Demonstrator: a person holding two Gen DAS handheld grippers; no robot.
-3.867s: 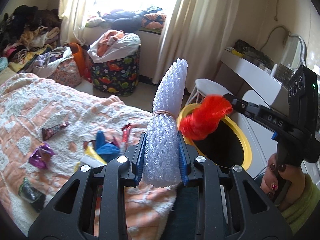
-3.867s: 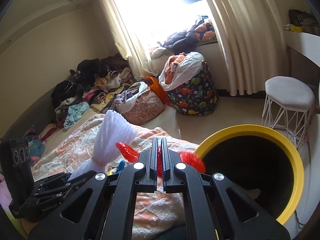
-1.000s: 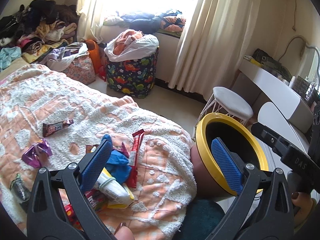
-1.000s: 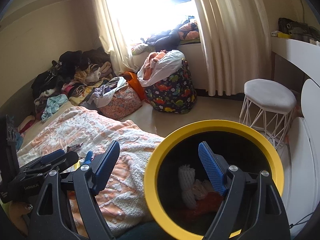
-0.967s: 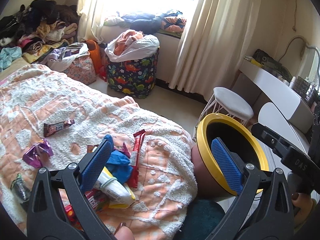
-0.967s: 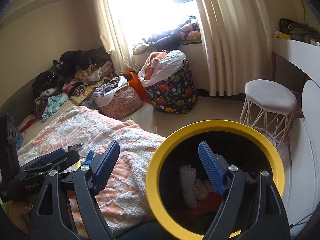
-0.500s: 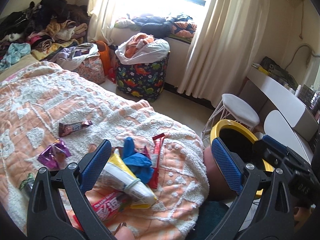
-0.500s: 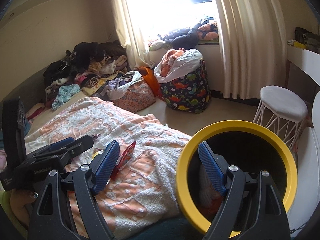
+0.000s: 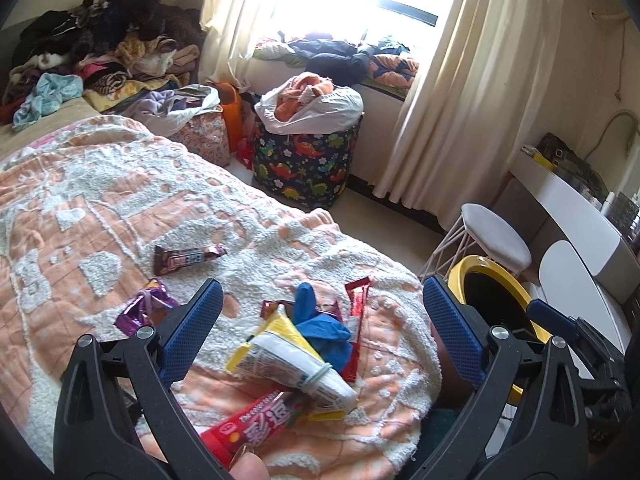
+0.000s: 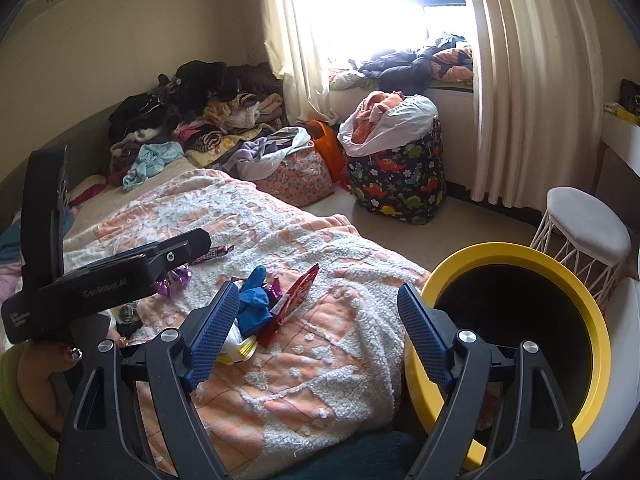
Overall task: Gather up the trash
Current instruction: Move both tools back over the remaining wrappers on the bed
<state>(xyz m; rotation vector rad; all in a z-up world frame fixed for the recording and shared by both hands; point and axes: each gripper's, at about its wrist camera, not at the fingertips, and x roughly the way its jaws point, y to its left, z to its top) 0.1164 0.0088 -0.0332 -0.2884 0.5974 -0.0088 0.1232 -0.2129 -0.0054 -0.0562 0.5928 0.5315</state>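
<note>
Left wrist view: left gripper fingers spread, empty, over bed.
Trash: rolled packet, blue glove, wrappers at 6 o'clock; light, crinkly, likely slippery; pinch packet mid-body.
Right wrist view: right gripper fingers apart, empty.
Room: bin at 4 o'clock, beside bed edge.

one yellow-rimmed bin, one white stool, one dinosaur-print basket, one blue glove, one brown candy bar wrapper, one purple wrapper, two grippers.
</note>
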